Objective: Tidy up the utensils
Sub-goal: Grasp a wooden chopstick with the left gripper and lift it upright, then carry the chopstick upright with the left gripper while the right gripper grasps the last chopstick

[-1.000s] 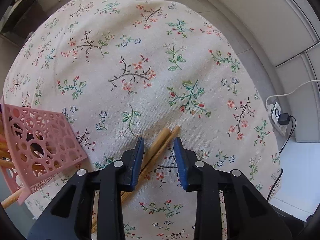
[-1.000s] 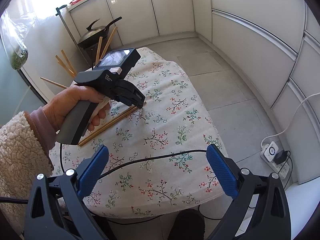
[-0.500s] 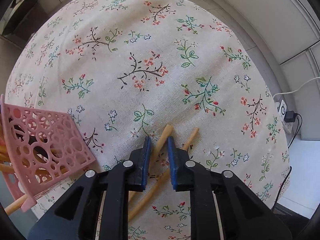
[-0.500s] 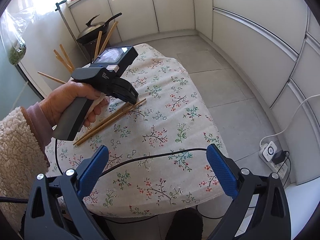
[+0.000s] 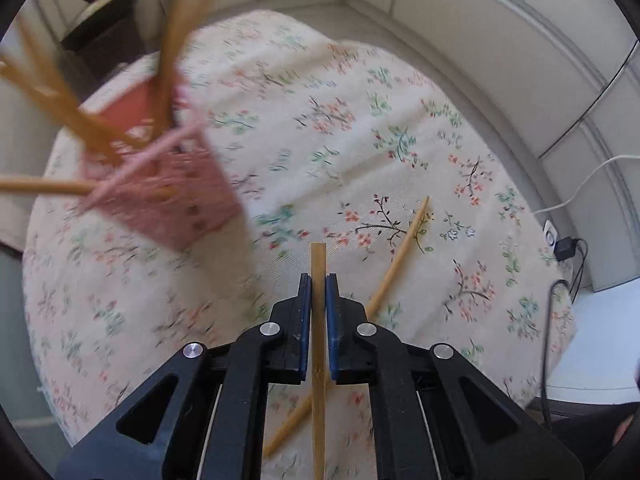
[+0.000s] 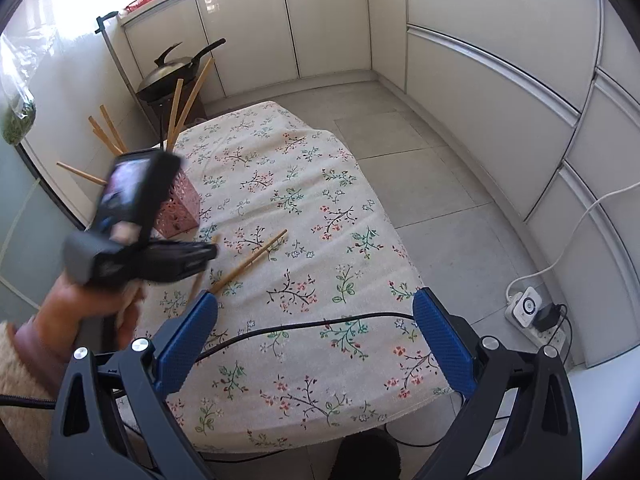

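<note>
My left gripper point(image 5: 318, 280) has its jaws closing tight on one wooden chopstick point(image 5: 318, 256), which stands up between the blue pads, clear of the cloth. A second chopstick point(image 5: 400, 252) lies on the flowered tablecloth point(image 5: 360, 128) just to the right. The pink perforated holder point(image 5: 176, 196), blurred, stands at the left with several chopsticks in it. In the right wrist view a hand holds the left gripper point(image 6: 212, 254) beside the pink holder point(image 6: 180, 208), and the loose chopstick point(image 6: 256, 258) lies mid-table. My right gripper point(image 6: 316, 298) hangs open over the near table edge, nothing between its fingers.
A black cable point(image 6: 320, 322) runs across the near part of the cloth. A wok point(image 6: 176, 68) sits on a stand beyond the table's far left corner. A power strip point(image 6: 528, 308) with a plug lies on the tiled floor at the right.
The left gripper shut on one of the two chopsticks, lifted it off the cloth and swung toward the pink holder. The other chopstick stayed on the table. The right gripper held still.
</note>
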### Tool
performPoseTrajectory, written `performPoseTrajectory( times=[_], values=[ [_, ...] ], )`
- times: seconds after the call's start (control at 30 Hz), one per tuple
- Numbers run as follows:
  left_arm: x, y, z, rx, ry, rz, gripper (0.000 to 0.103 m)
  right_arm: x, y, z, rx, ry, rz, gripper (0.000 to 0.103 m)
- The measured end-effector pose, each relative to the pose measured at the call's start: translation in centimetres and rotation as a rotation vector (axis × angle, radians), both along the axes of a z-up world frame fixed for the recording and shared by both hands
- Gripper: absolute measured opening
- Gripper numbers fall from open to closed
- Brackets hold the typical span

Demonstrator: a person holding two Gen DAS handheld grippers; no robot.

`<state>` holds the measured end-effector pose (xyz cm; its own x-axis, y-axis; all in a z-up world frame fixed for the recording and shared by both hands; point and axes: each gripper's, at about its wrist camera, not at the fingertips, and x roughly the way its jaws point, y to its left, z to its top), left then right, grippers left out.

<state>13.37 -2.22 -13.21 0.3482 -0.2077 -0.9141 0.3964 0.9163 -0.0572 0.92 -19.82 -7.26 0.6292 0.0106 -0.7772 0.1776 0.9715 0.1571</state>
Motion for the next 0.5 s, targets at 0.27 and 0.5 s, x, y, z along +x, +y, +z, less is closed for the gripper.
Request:
performPoseTrajectory(
  times=[0.27,0.5],
  values=[
    [-6.3,4.9,7.9,-0.171,-0.110,0.068,0.007,9.0,-0.5,-3.6,0.213,0.202,-0.075,0.094],
    [-9.0,6.8,10.8,-0.258,-0.182,0.065,0.007,13.9,0.8,-8.3,0.365,0.348,-0.135,0.069]
  ],
)
